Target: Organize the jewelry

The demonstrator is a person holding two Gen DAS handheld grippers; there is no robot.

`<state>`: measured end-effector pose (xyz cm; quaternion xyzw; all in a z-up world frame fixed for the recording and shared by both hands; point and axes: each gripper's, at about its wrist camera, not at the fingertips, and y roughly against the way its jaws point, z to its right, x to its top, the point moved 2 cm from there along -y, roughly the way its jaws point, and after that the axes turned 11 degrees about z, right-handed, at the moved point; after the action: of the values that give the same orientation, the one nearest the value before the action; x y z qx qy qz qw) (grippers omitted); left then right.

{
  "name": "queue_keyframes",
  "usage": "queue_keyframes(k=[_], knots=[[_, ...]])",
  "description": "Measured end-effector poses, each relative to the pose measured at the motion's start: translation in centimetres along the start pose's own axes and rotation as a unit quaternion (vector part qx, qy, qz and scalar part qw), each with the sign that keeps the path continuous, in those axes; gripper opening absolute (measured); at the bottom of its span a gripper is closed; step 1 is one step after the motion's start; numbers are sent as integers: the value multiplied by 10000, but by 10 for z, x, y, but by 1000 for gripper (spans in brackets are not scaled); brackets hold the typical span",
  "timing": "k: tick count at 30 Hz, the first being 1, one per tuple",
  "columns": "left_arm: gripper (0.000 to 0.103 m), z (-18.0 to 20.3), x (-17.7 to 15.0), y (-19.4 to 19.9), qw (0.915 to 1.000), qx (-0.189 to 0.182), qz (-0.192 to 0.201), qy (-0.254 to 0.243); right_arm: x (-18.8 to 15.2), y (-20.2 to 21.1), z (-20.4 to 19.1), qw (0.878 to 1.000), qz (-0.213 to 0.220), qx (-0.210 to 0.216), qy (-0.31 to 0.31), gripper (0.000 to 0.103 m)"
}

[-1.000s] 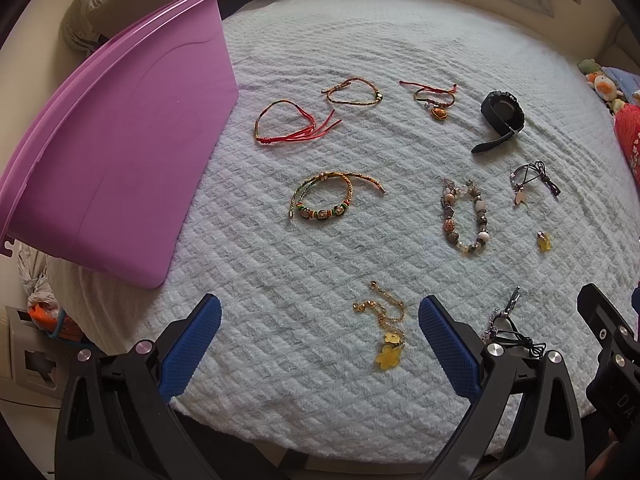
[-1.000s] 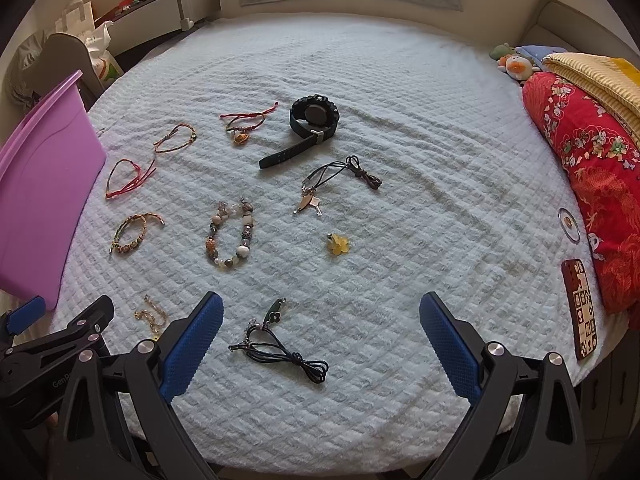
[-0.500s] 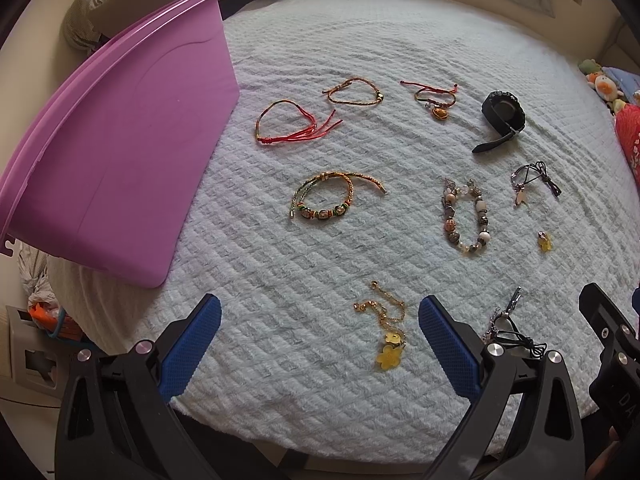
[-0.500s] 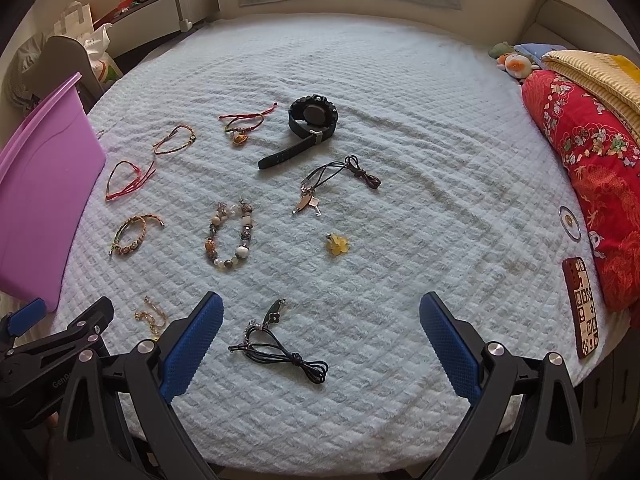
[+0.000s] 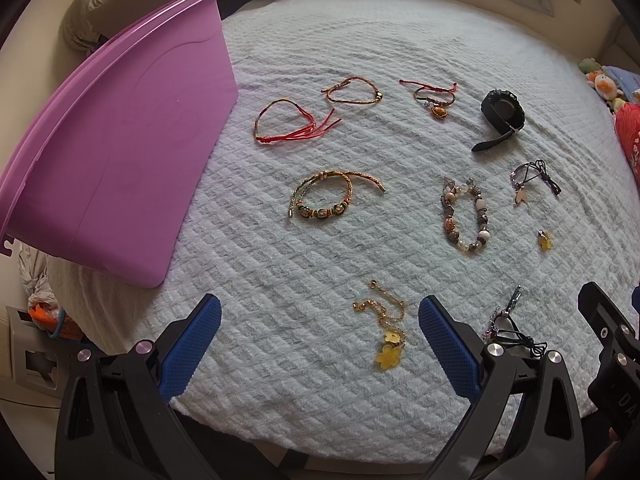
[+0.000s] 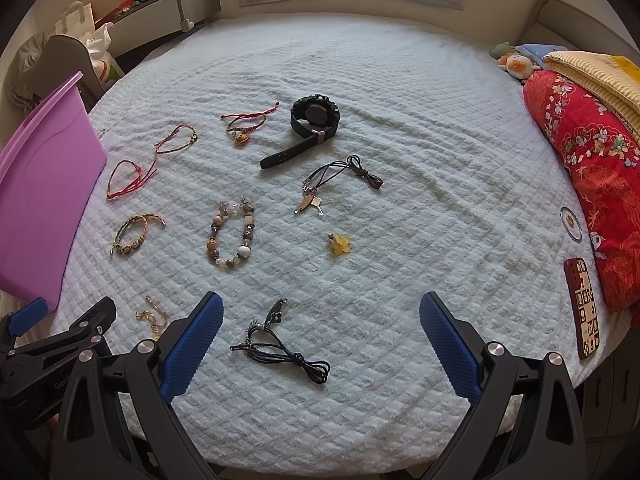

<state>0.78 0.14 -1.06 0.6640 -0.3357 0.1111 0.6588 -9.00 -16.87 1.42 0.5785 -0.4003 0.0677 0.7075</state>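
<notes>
Jewelry lies spread on a pale quilted bed [image 5: 320,40]. A purple bin [image 5: 112,152] stands at the left. I see a red cord bracelet [image 5: 294,126], a braided bead bracelet [image 5: 324,198], a stone bead bracelet [image 5: 466,216], a black watch [image 6: 314,120], a gold chain with a yellow flower [image 5: 386,332] and a black cord necklace [image 6: 280,346]. My left gripper [image 5: 320,344] is open and empty beside the gold chain. My right gripper [image 6: 320,344] is open and empty, with the black cord necklace between its fingers' line.
A red patterned quilt [image 6: 600,184] and yellow blanket [image 6: 592,76] lie at the right edge, with a phone [image 6: 582,308] and a small round disc [image 6: 570,222] beside them. Plush toys [image 6: 516,62] sit at the far right. The bed's front edge runs just under both grippers.
</notes>
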Motion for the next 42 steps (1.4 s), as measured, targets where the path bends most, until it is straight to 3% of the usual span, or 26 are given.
queue_keyframes(k=[9, 15, 23, 32, 36, 42], knots=[[97, 0, 0, -1, 10000, -3, 11, 9, -1, -1, 0, 10000, -14, 40, -14, 94], [97, 0, -1, -3, 10000, -28, -18, -16, -5, -2, 3, 9993, -14, 350, -124, 94], [97, -2, -10, -10, 9998, -94, 87, -129, -21, -10, 21, 9989, -100, 435, -134, 94], [97, -19, -35, -21, 9982, -482, 319, -139, -51, -23, 19, 9953, -203, 944, 112, 94], [97, -12, -46, -35, 9983, -520, 113, -224, -56, -29, 14, 9931, -275, 1125, 168, 94], [97, 4, -55, -48, 9972, -664, -90, -329, -66, -39, 14, 9934, -319, 1039, 361, 94]])
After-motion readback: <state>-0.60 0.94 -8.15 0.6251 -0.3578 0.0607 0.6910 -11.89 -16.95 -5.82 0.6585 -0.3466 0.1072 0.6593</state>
